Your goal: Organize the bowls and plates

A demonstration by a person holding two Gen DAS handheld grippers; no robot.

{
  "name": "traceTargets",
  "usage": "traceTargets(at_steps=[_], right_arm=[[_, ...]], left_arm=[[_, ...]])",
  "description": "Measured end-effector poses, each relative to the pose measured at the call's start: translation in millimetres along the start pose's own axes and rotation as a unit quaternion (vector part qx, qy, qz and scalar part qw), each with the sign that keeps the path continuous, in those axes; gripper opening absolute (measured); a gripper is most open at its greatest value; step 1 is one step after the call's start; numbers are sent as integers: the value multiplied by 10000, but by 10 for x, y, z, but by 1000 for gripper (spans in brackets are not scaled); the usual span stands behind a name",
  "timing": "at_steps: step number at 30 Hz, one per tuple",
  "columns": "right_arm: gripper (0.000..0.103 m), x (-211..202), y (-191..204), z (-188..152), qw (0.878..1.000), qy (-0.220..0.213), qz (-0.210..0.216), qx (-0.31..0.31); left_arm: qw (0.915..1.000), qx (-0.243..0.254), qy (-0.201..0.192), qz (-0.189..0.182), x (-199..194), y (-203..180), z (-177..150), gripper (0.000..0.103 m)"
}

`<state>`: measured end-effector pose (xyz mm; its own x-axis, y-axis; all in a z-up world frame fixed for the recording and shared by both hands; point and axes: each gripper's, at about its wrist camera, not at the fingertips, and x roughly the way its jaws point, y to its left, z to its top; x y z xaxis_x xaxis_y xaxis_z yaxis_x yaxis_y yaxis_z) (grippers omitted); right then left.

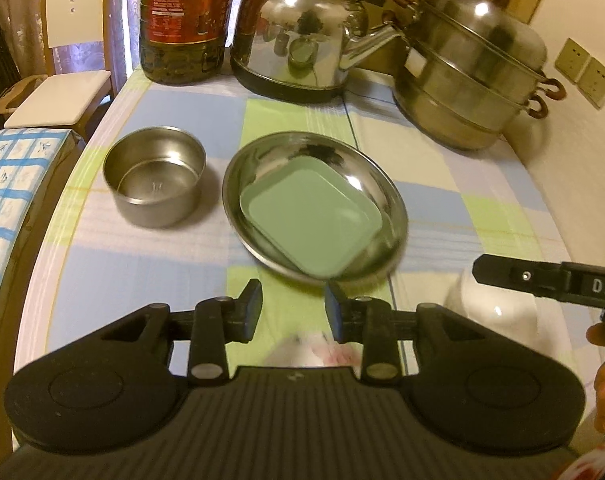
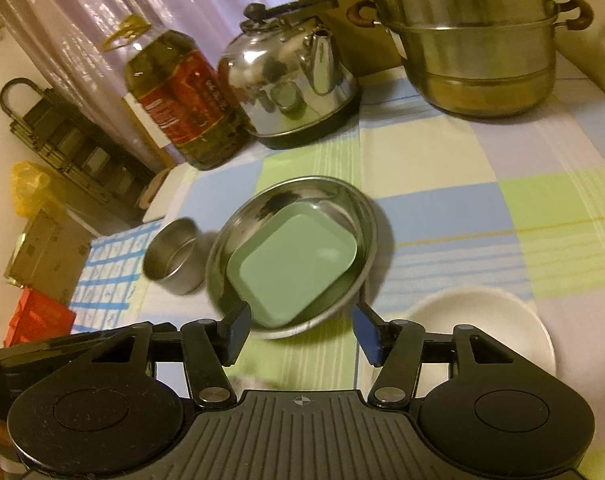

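Square dish (image 1: 312, 216) lies in plate (image 1: 242, 168), beside bowl (image 1: 154, 176).

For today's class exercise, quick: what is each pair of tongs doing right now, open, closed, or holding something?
Left tongs: open, holding nothing, short of the steel plate.
Right tongs: open, holding nothing, near the same plate's rim.
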<state>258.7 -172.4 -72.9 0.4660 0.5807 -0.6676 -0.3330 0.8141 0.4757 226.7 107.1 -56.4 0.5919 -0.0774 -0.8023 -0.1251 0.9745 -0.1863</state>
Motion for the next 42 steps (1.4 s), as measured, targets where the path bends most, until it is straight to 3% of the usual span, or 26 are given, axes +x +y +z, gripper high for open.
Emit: traceTargets(at_steps=[7, 20, 33, 42], right_arm=[[66, -510, 3, -420, 9999, -51, -99, -55], [68, -1112, -194, -1151, 9992, 21, -387, -46], [69, -1482, -274, -1551, 9990, -11, -435, -126], [69, -1541, -236, -1667, 9991, 50, -387, -146]], left_arm=[[10000, -29, -36, -15, -395, -150, -371, 31], [9999, -44, -96, 80, -903, -412, -1035, 31], [9998, -32, -121, 151, -1180, -653, -1474, 32], [9998, 42, -42, 193, -1233, -683, -1579, 32]])
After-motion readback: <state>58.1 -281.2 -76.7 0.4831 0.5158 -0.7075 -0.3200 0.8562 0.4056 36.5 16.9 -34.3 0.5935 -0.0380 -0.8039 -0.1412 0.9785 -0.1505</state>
